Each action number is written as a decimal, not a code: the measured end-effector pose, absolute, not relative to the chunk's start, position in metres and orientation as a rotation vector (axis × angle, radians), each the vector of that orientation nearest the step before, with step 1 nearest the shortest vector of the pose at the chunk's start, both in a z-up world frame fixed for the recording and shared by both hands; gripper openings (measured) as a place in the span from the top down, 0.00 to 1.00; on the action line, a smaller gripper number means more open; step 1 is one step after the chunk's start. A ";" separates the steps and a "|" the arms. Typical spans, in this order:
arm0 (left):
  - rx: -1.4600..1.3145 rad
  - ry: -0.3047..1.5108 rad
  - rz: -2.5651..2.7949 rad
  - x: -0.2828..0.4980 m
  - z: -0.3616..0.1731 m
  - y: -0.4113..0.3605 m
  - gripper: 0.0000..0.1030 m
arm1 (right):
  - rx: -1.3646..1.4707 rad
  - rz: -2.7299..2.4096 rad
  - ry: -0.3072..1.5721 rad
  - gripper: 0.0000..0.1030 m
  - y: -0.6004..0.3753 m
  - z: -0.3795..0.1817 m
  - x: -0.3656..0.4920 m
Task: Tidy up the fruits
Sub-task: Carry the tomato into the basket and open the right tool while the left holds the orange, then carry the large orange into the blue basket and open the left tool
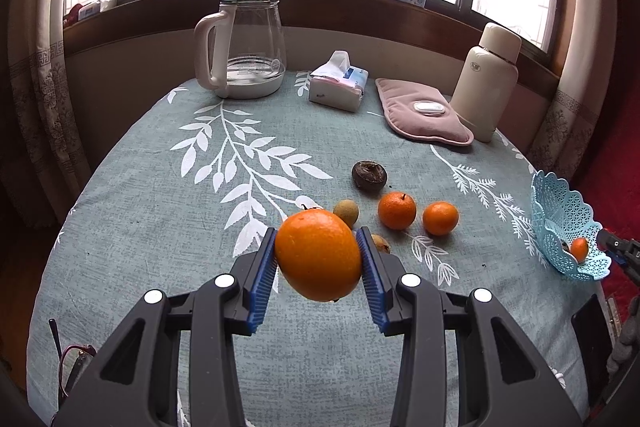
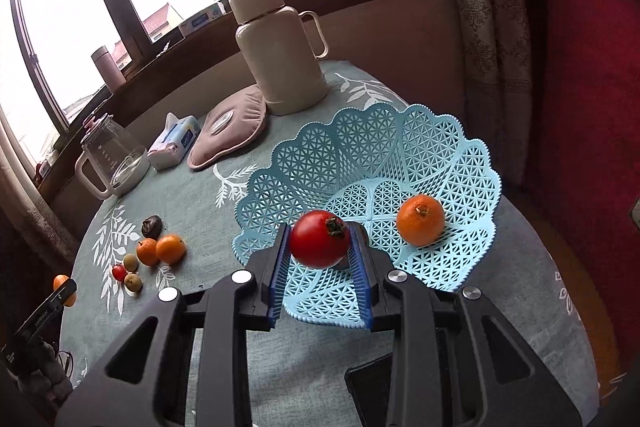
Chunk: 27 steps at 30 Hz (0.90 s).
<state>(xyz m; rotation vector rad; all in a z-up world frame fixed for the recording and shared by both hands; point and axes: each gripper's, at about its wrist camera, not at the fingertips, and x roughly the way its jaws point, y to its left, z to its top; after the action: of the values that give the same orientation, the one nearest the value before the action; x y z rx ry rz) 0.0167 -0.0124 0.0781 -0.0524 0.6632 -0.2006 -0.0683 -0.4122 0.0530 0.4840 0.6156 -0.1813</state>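
Meanwhile the left gripper clamped one large orange above the table's bare near edge, and the right gripper gripped one red fruit over the blue basket at the right edge, holding one tangerine.

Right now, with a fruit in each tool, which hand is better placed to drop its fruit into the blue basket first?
The right. Its tool holds the red fruit over the basket's near rim, while the left tool holds the large orange over the tablecloth, away from the basket.
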 end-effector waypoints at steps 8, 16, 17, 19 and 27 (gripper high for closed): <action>-0.052 0.664 -0.204 0.016 0.078 -0.014 0.61 | 0.506 -0.211 0.651 0.70 -0.420 0.040 -0.066; -0.045 0.674 -0.212 0.016 0.075 -0.018 0.61 | 0.522 -0.239 0.628 0.52 -0.424 0.041 -0.069; -0.043 0.675 -0.214 0.015 0.074 -0.018 0.61 | 0.523 -0.242 0.623 0.49 -0.425 0.042 -0.070; -0.037 0.678 -0.220 0.015 0.073 -0.021 0.61 | 0.528 -0.252 0.604 0.41 -0.427 0.045 -0.072; -0.013 0.726 -0.268 0.014 0.062 -0.045 0.61 | 0.564 -0.292 0.530 0.27 -0.447 0.057 -0.077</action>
<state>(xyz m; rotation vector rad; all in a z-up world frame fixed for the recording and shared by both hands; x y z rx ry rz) 0.0144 -0.0452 0.0622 -0.0127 0.7261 -0.2679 -0.0771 -0.4465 0.0567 0.5637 0.5296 -0.2916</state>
